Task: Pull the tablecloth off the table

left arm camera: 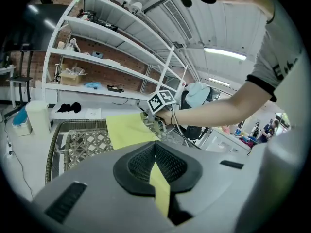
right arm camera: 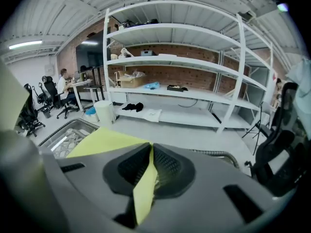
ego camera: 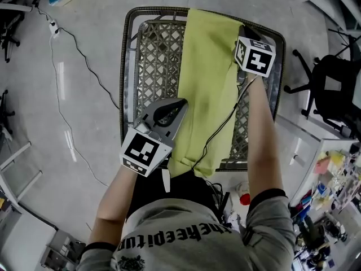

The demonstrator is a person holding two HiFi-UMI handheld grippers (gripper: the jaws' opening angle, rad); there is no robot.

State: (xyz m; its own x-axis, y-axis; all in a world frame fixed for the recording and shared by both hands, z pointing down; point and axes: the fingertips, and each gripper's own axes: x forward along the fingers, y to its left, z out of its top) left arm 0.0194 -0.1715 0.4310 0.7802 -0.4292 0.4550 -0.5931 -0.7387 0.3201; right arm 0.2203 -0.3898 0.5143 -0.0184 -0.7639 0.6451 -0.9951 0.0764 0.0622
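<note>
Both claws are pressed together on the yellow-green fabric tablecloth [ego camera: 206,83]. My left claw [left arm camera: 156,159] pinches a fold near the close edge, and my right claw [right arm camera: 148,166] pinches another fold by the far right corner. I judge the job gripped but hardly begun. The cloth lies as a long narrow band down the middle of the woven lattice counter with a grey metal rim [ego camera: 155,66], running from the far rim to the near one, where its end droops over the edge. None of it looks clear of the counter, so the whole draw-off is left to do. The raised rim is what I watch, since the cloth crosses it at both ends and may drag there. A thin black cable [ego camera: 217,131] trails from the right claw across the fabric and could tangle in the pull. For room, the grey floor [ego camera: 79,129] on the left is open apart from a thin cord. A black office chair [ego camera: 333,86] and a cluttered surface crowd the right, so I would draw near and leftward.
</note>
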